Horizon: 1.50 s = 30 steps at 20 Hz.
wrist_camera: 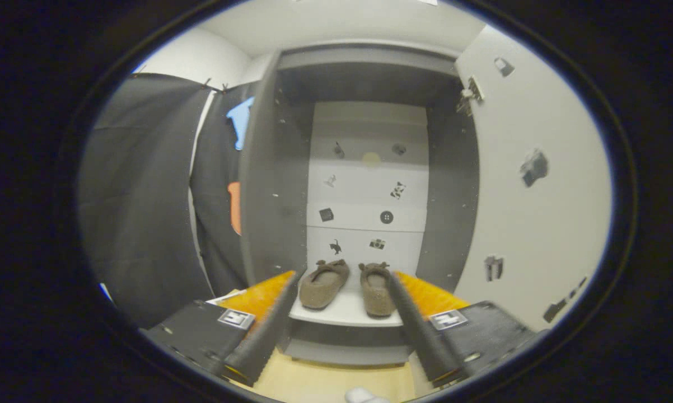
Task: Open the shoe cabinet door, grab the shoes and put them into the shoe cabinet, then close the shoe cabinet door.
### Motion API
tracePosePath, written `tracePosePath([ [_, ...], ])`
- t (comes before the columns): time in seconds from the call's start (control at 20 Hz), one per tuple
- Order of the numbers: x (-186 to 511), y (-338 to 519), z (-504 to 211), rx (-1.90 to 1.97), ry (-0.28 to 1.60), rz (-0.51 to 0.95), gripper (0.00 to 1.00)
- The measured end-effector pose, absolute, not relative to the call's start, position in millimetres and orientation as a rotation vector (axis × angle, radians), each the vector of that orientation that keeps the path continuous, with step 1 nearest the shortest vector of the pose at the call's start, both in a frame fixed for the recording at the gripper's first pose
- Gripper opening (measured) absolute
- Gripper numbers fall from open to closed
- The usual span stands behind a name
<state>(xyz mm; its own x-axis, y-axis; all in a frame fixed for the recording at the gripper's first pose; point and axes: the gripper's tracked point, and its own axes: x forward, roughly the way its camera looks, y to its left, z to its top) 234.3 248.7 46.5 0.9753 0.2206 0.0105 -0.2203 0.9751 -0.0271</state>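
Gripper view, looking into the open shoe cabinet [364, 84]. The gripper [342, 280] points at the cabinet's lowest shelf [345, 313], its two fingers [269, 330] spread wide apart with nothing between the pads; the jaws hold no object and touch neither shoe.

The pair of shoes, brown and soft-looking with a small bow at each toe, rests side by side on this shelf, toes toward the back panel and heels toward the front edge. The left shoe [325, 284] lies slightly angled near the shelf's left side, just beside the tip of the left finger; the right shoe [375, 288] lies close to the right finger, whose tip overlaps its outer side in this view (whether they touch cannot be told). A narrow strip of bare shelf separates the two shoes.

The cabinet door [538, 184] stands swung open on the right, its pale inner face carrying several small dark stickers, with a hinge [470, 94] visible near its upper corner. The cabinet's back panel [370, 190] is pale, crossed by horizontal bands and dotted with similar small stickers. The dark left side wall [272, 184] of the cabinet stands next to the black cloth [140, 190] of the booth. Below the shelf lies a light wooden floor [325, 383].
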Motion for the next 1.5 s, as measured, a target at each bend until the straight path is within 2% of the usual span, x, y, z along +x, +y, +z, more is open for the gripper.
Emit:
tracePosePath([
  [0.2, 150.1, 225.8, 39.8, 0.011, -0.015, 0.252, 0.98],
  [0.55, 52.9, 171.8, 31.9, 0.014, 0.001, 0.247, 0.99],
  [0.85, 8.0, 85.6, 32.8, 0.035, -0.002, 0.132, 0.99],
  [1.2, -3.6, -24.5, 31.7, 0.092, -0.012, -0.006, 0.99],
  [1.5, 14.1, -83.3, 19.9, 0.116, 0.008, 0.0, 0.99],
])
